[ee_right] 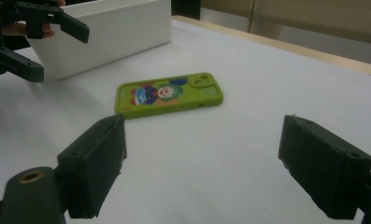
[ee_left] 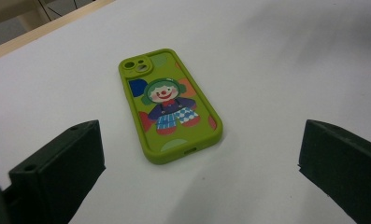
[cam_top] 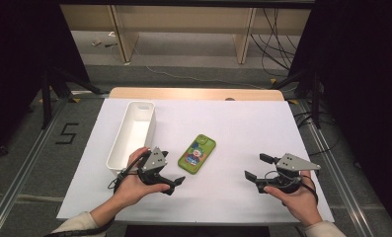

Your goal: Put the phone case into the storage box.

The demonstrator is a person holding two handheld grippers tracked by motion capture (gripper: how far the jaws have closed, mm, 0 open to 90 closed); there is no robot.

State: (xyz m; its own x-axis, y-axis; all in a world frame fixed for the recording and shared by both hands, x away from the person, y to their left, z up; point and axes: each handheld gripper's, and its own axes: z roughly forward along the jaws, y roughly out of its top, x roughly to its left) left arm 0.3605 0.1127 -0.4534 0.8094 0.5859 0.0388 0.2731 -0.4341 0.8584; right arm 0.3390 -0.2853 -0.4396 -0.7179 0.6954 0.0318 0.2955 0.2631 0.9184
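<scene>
A green phone (cam_top: 197, 154) in a case with a clown picture lies flat, back up, on the white table sheet (cam_top: 233, 123). My left gripper (cam_top: 173, 168) hovers just left of the phone's near end, open and empty. In the left gripper view the phone (ee_left: 171, 105) lies just ahead of the wide-apart jaws of the left gripper (ee_left: 201, 137). My right gripper (cam_top: 255, 166) stands open and empty to the phone's right, pointing at it. The right gripper view has the phone (ee_right: 169, 94) beyond my right gripper (ee_right: 204, 135), with the left gripper (ee_right: 57, 49) farther off.
A long white empty bin (cam_top: 115, 143) stands left of the phone, close behind my left hand; its wall (ee_right: 113, 32) is seen from the right gripper. The table's wooden far edge (cam_top: 193, 94) runs across the back. Dark stands and cables surround the table.
</scene>
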